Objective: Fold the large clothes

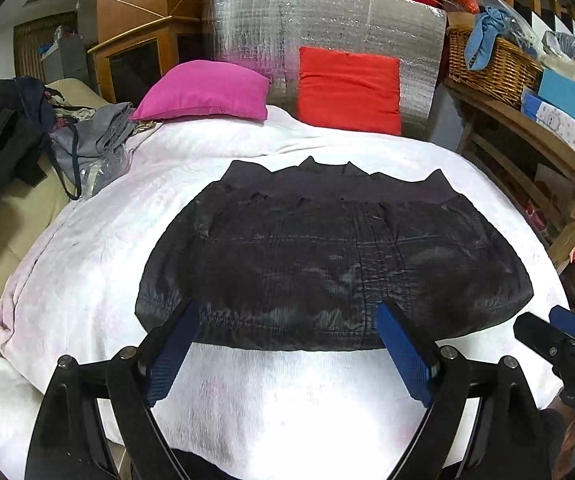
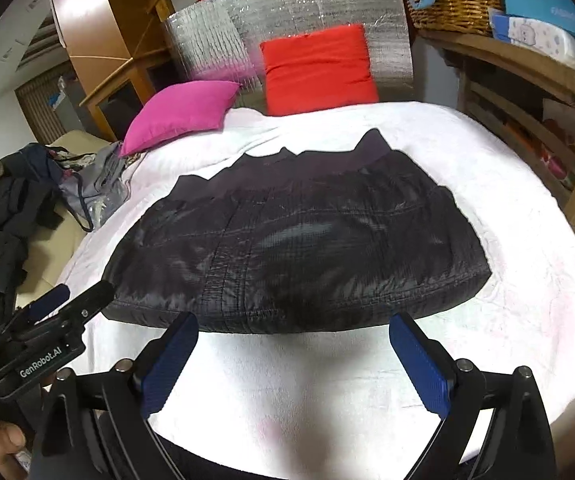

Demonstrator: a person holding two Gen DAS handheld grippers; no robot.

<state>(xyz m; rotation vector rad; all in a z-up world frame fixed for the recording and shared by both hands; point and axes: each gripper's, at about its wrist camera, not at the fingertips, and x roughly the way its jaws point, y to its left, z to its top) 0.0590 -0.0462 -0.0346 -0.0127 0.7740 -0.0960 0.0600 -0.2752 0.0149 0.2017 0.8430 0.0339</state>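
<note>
The black jacket [image 1: 327,264] sat mid-frame on the white bed [image 1: 87,248], already folded into a chunky block, so looked mostly done; left tongs [image 1: 287,320] and right tongs [image 2: 293,332] both gaped wide, holding nothing

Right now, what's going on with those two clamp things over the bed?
A person holds a two-finger gripper in each hand. The left gripper and right gripper both hover open at the near edge of a black quilted jacket, which lies folded on the white blanket. Neither grips it.
</note>
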